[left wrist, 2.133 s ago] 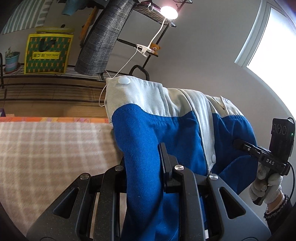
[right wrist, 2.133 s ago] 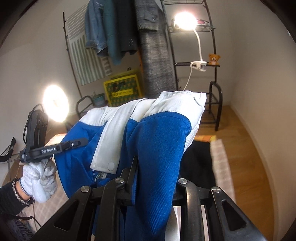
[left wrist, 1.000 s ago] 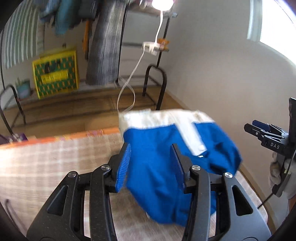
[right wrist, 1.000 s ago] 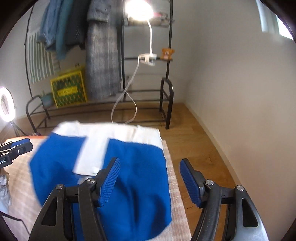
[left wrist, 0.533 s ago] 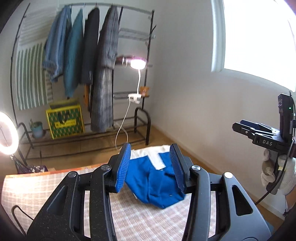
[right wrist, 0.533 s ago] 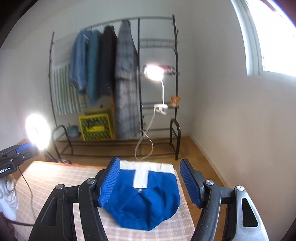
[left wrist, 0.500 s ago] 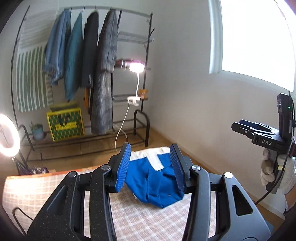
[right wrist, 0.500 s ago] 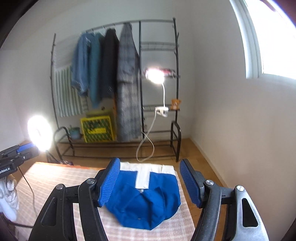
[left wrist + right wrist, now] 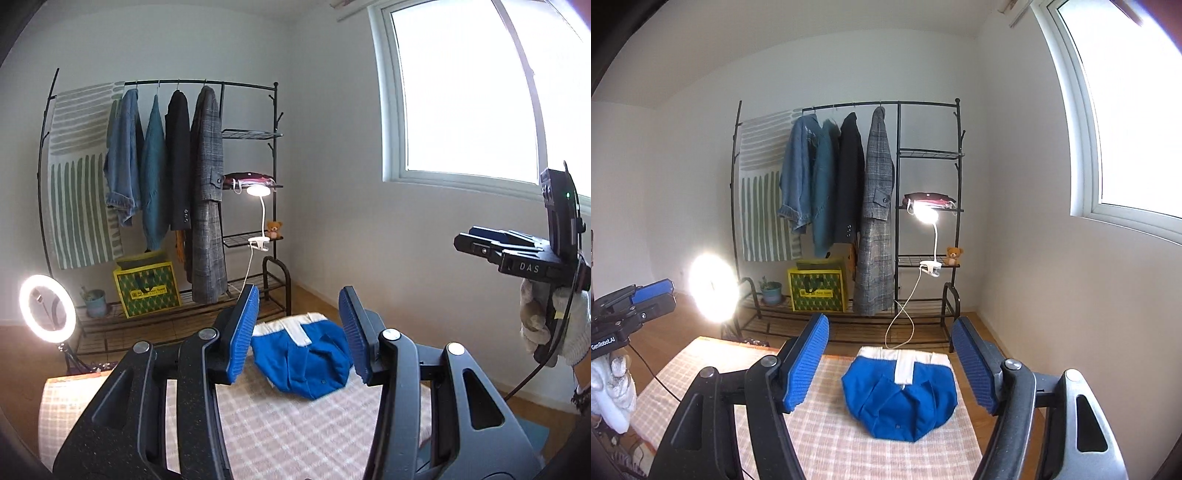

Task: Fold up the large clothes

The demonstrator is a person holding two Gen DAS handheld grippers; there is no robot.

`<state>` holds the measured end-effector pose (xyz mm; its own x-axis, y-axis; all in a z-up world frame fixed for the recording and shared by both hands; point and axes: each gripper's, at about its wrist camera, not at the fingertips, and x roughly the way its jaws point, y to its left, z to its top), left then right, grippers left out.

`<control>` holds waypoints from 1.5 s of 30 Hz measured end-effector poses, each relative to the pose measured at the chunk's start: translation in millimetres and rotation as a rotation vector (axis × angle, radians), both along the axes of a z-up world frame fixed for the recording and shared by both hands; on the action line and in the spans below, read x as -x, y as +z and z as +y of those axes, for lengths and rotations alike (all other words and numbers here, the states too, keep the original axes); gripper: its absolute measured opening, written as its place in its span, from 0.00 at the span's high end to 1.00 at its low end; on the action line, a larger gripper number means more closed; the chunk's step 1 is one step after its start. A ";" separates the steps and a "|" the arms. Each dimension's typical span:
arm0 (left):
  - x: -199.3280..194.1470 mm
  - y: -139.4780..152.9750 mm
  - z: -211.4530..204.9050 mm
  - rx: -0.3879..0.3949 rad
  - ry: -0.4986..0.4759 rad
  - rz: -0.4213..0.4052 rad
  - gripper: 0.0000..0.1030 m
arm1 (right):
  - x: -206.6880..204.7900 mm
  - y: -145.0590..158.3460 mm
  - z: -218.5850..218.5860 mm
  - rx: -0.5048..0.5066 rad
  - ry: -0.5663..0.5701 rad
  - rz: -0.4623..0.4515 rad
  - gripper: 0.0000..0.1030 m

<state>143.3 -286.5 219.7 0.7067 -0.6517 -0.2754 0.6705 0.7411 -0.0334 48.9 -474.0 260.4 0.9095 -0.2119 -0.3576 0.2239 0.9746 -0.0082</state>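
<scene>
Left gripper (image 9: 301, 334) jaws parted with nothing between the pads; right gripper (image 9: 890, 363) also empty, jaws apart and just been opening wider. Both are held high above and well clear of the blue-and-white garment (image 9: 900, 395), which lies folded into a compact bundle (white band toward the rack) at the far right end of the checked tablecloth (image 9: 834, 439). Beyond it: black clothes rack (image 9: 849, 206) with hanging coats, clip lamp (image 9: 926, 216), ring light (image 9: 47, 309), window (image 9: 465, 92) on the right wall.

Both your wrist cameras look slightly down from well back, sharing the blue garment (image 9: 301, 356) (image 9: 899, 391) and clothes rack (image 9: 162, 88) (image 9: 849, 105).
</scene>
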 end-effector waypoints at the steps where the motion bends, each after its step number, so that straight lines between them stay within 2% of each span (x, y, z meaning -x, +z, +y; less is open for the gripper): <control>1: 10.4 -3.5 3.9 -0.007 -0.011 0.004 0.54 | 7.5 -2.6 6.8 -0.005 -0.003 0.005 0.29; 3: 24.2 -14.0 10.1 -0.012 -0.026 0.025 0.50 | 21.5 -9.1 20.2 -0.001 -0.023 0.017 0.26; 4: 31.7 -19.6 13.0 -0.015 -0.035 0.032 0.44 | 27.8 -14.3 27.5 0.004 -0.031 0.024 0.24; 7: 51.1 -39.6 18.6 -0.033 -0.045 0.035 0.38 | 43.2 -34.3 45.7 0.008 -0.054 0.047 0.20; 10: 69.0 -62.5 23.5 -0.051 -0.053 0.048 0.23 | 58.1 -57.3 56.7 -0.018 -0.082 0.053 0.14; 14: 81.5 -87.7 32.1 -0.054 -0.053 0.079 0.14 | 66.1 -90.3 63.2 -0.024 -0.129 0.062 0.09; 16: 86.0 -97.9 36.3 -0.060 -0.038 0.073 0.07 | 69.4 -105.3 65.2 -0.034 -0.160 0.055 0.02; 18: 88.9 -106.5 40.3 -0.064 -0.021 0.069 0.01 | 72.2 -119.3 69.3 -0.038 -0.190 0.052 0.00; 23: 89.8 -129.2 48.8 -0.074 0.034 0.102 0.00 | 68.7 -149.7 75.6 -0.028 -0.206 0.095 0.00; 34: 71.4 -180.4 50.8 -0.098 0.080 0.191 0.00 | 58.0 -207.2 88.5 -0.042 -0.208 0.154 0.00; 37: 67.8 -185.7 46.8 -0.122 0.082 0.197 0.00 | 53.5 -216.0 88.2 -0.048 -0.197 0.178 0.00; 45: 64.7 -188.6 47.3 -0.115 0.084 0.198 0.00 | 49.2 -225.6 92.3 -0.034 -0.186 0.193 0.00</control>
<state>78.6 -239.3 31.1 0.6818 -0.5494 -0.4830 0.5952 0.8005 -0.0704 -0.2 -381.7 34.8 0.7706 -0.3537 -0.5301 0.3964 0.9174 -0.0359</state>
